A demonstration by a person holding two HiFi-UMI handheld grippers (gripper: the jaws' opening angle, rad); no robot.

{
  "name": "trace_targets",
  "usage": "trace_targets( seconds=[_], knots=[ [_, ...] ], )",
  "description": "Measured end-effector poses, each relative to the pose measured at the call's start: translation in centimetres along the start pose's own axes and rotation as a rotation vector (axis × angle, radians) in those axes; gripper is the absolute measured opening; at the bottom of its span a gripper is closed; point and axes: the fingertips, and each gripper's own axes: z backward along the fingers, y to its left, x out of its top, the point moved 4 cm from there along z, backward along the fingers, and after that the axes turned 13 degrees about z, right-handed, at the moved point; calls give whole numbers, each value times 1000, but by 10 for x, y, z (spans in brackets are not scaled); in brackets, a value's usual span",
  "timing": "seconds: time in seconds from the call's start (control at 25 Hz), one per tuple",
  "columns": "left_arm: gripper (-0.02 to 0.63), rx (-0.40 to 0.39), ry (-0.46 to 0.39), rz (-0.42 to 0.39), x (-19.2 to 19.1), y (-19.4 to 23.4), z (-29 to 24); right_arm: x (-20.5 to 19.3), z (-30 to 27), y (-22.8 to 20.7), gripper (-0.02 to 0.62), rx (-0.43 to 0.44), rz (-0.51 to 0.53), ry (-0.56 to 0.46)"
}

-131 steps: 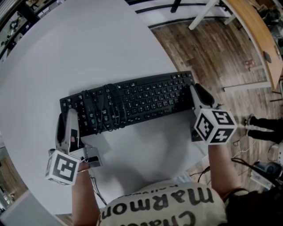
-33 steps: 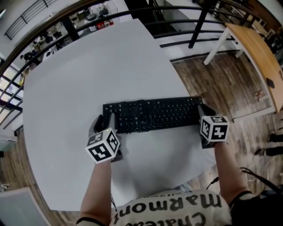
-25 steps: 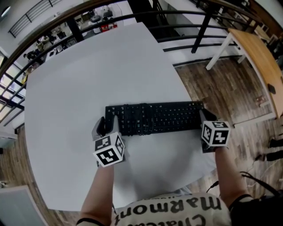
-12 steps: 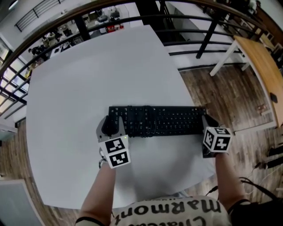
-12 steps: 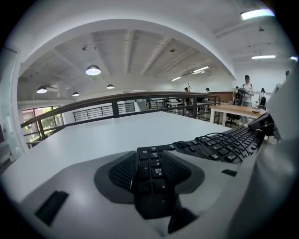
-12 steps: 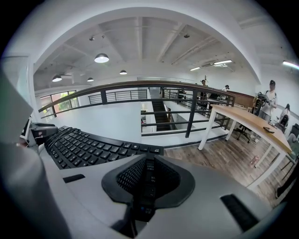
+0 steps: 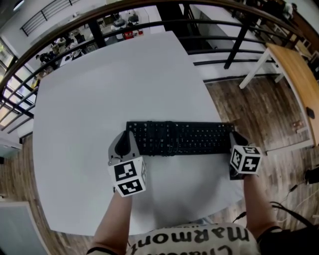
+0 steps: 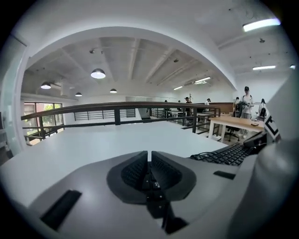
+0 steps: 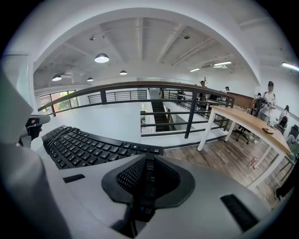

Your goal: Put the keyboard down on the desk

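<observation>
The black keyboard (image 7: pixel 184 138) lies flat on the white desk (image 7: pixel 99 89), with its cable (image 7: pixel 168 145) bundled over the keys. My left gripper (image 7: pixel 122 144) sits just off the keyboard's left end. Its jaws are closing and stand almost together with nothing between them (image 8: pixel 149 156); the keyboard (image 8: pixel 229 154) shows to its right. My right gripper (image 7: pixel 238 141) is at the keyboard's right end. In the right gripper view its jaws (image 9: pixel 148 161) are closed on that end, and the keys (image 9: pixel 84 147) stretch away to the left.
The desk's right edge (image 7: pixel 222 119) runs close to the right gripper, with wooden floor (image 7: pixel 259 104) below it. A black railing (image 7: pixel 149 7) lines the far side. A wooden table (image 7: pixel 294 60) stands at the far right. People (image 8: pixel 246 100) stand in the distance.
The left gripper's jaws have come together beside the keyboard's left end. The keyboard rests flat on the desk, and the right gripper stays at its right end.
</observation>
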Motion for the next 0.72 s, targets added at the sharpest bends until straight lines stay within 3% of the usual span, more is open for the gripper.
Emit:
trace_targets(
  seconds=[0.32,0.56,0.72],
  knots=[
    [3,-66,-28,53,15,-5,25,1,0,0,71,-19,8,-2],
    [3,-58,43,-12,-4,2,39,5,3,-5,67,-64,41,-39],
    [3,-51,43,-5,-6,13,51,17,11,-13,64,-80,-22,-99]
  ],
)
